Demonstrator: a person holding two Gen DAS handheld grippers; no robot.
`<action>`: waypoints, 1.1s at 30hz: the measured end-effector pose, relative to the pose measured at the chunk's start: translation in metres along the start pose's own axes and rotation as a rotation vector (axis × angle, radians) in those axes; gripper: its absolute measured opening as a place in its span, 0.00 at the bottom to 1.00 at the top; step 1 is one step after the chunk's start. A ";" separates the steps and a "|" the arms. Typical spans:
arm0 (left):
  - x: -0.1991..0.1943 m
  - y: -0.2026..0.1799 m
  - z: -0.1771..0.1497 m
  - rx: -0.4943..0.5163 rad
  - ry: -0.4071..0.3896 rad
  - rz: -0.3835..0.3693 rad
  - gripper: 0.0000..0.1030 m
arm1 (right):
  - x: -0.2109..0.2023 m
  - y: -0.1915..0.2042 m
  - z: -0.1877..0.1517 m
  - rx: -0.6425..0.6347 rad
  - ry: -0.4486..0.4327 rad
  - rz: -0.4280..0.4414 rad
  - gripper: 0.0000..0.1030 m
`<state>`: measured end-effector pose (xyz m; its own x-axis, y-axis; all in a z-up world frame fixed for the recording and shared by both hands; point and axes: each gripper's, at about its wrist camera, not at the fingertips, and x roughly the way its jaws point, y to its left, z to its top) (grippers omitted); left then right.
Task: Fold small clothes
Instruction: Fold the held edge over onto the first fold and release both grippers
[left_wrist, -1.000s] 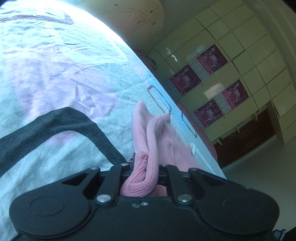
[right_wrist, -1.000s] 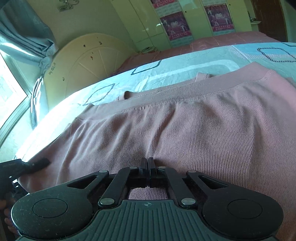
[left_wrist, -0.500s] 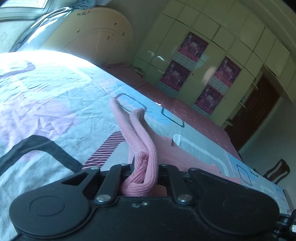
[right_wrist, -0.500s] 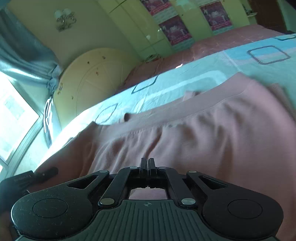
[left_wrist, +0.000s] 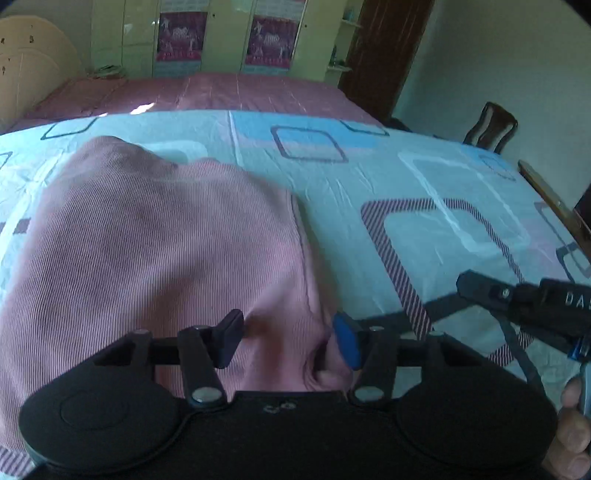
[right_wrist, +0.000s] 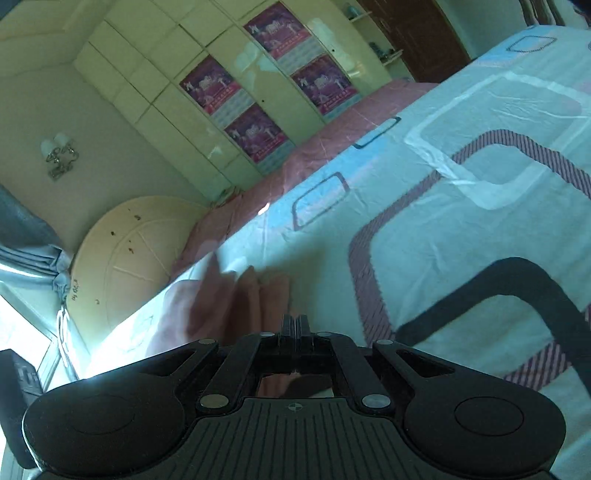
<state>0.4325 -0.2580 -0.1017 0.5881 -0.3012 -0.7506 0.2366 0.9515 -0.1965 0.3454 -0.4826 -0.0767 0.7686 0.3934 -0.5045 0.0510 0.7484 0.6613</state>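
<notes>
Now the left gripper (left_wrist: 288, 341) hangs with fingers apart over the pink garment (left_wrist: 155, 258) lying on the bed (left_wrist: 424, 206), while the right gripper (right_wrist: 294, 326), fingers together beside it, holds nothing I can see, so smooth that fold flat before regrasping.

The pink ribbed-knit garment (left_wrist: 155, 251) lay spread on the bed, reaching forward and leftward from the left fingers (left_wrist: 231, 339), its seamed edge passing between them. Ahead of the right fingers (right_wrist: 294, 326) it appeared as blurred, bunched folds.
</notes>
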 end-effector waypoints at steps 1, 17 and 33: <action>-0.012 0.006 -0.004 -0.026 -0.040 -0.054 0.47 | -0.004 -0.004 0.002 -0.005 0.000 -0.002 0.06; -0.073 0.170 -0.015 -0.187 -0.092 0.073 0.40 | 0.068 0.065 -0.028 -0.165 0.279 0.110 0.37; -0.072 0.211 -0.039 -0.102 -0.034 -0.131 0.13 | 0.048 0.097 -0.080 -0.178 0.286 0.013 0.13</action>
<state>0.4098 -0.0327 -0.1141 0.5834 -0.4234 -0.6930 0.2346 0.9048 -0.3554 0.3368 -0.3484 -0.0813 0.5566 0.5185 -0.6491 -0.0892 0.8141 0.5738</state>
